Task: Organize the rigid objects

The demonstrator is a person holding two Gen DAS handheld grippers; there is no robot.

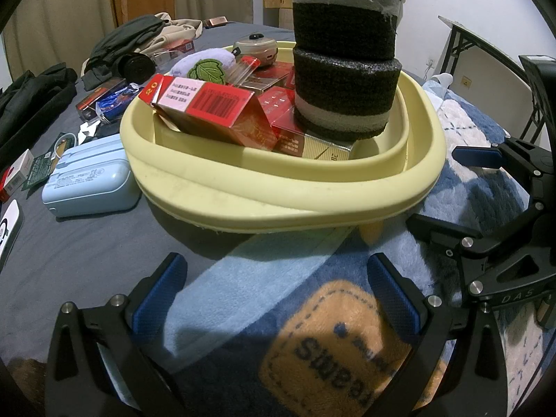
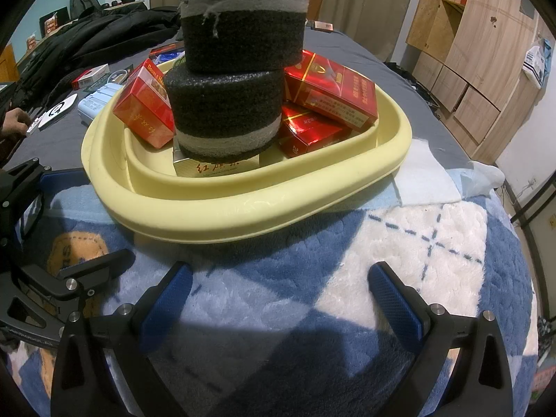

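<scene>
A pale yellow basin sits on the bed, holding several red cigarette boxes. Two black foam discs with grey bands stand stacked on a gold box inside it. A purple pouch with a green leaf and a small round device lie at the basin's back. My left gripper is open and empty, in front of the basin over the blanket. My right gripper is open and empty, also in front of the basin; it shows in the left wrist view.
A light blue case, small boxes and packets lie left of the basin on the grey sheet. Dark clothes are piled behind. A blue and white blanket covers the near bed. Wooden cabinets stand at the right.
</scene>
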